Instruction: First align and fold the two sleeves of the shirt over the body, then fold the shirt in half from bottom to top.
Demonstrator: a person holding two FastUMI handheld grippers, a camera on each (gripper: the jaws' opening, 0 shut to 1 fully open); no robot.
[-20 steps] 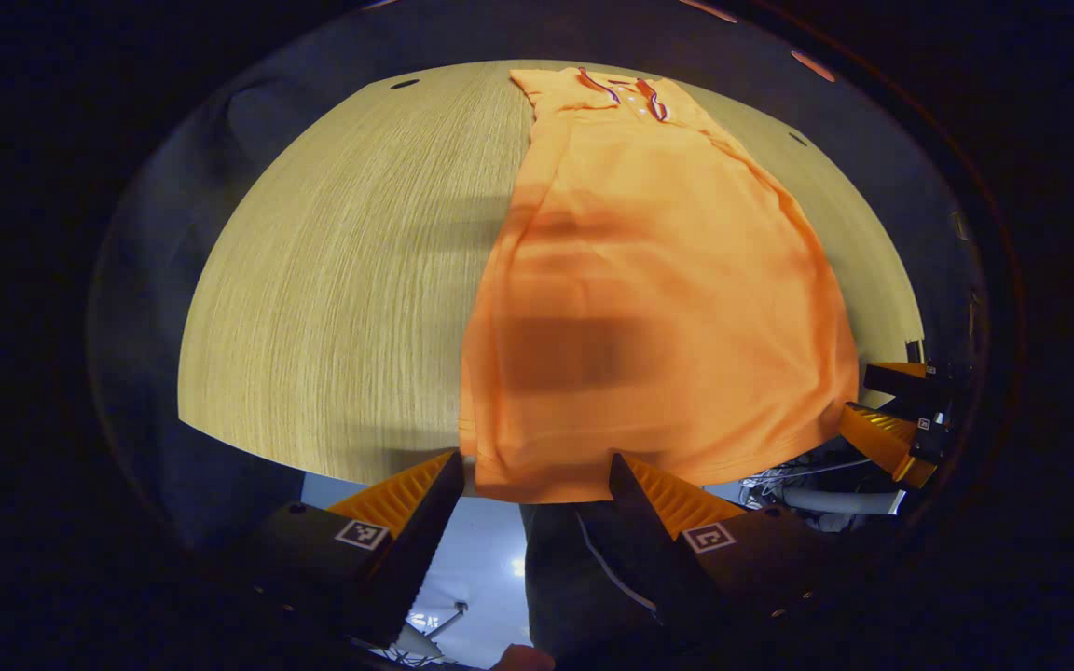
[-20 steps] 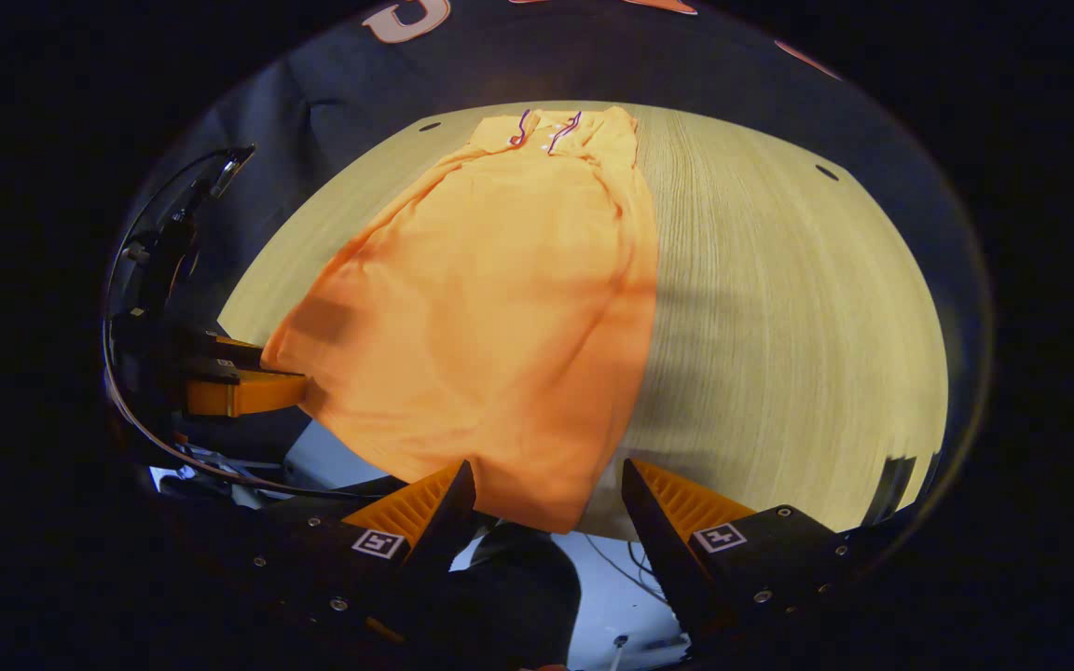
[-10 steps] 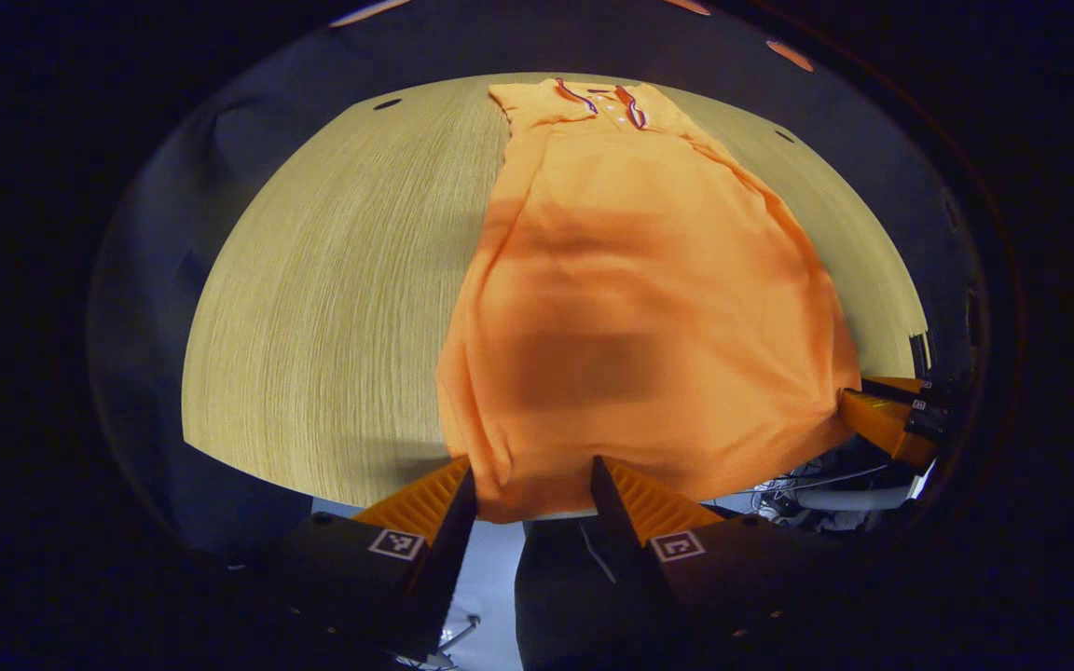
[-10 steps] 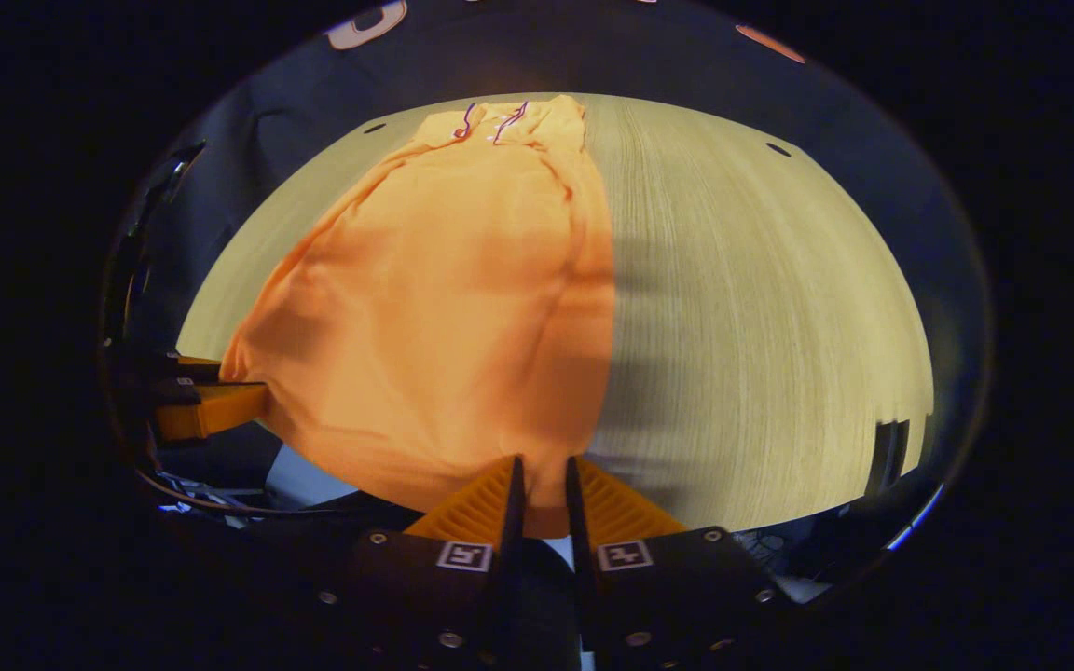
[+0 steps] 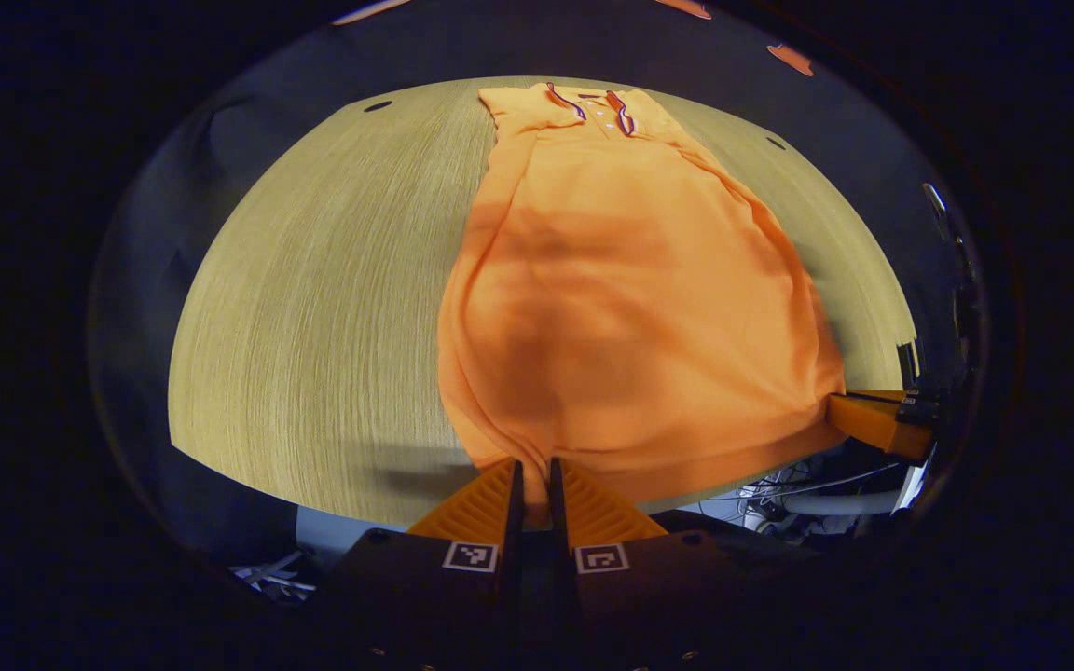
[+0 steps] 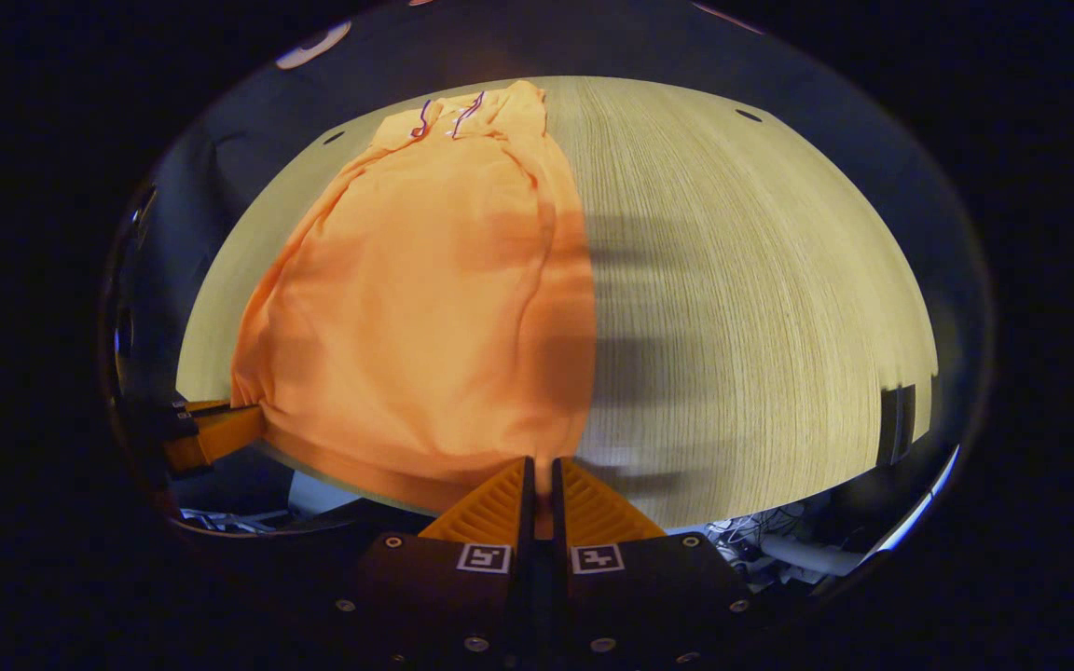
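At the table's (image 5: 313, 308) near edge, each hand-held gripper, left (image 5: 534, 473) and right (image 6: 543, 473), is clamped on a bottom corner of the orange shirt (image 5: 630, 308), presumably so the hem can be carried up toward the collar (image 5: 598, 101).

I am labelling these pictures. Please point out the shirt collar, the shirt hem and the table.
shirt collar (image 5: 598, 101), left gripper view, striped placket edge.
shirt hem (image 6: 378, 471), right gripper view, near edge.
table (image 6: 742, 298), right gripper view, bare wood.

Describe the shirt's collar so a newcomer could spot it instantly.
Start at the light wood-grain table, where a long orange polo shirt lies flat. Follow it away from the two tools to its far end. The collar there has dark striped edges and small pale buttons, the garment's only non-orange marks.
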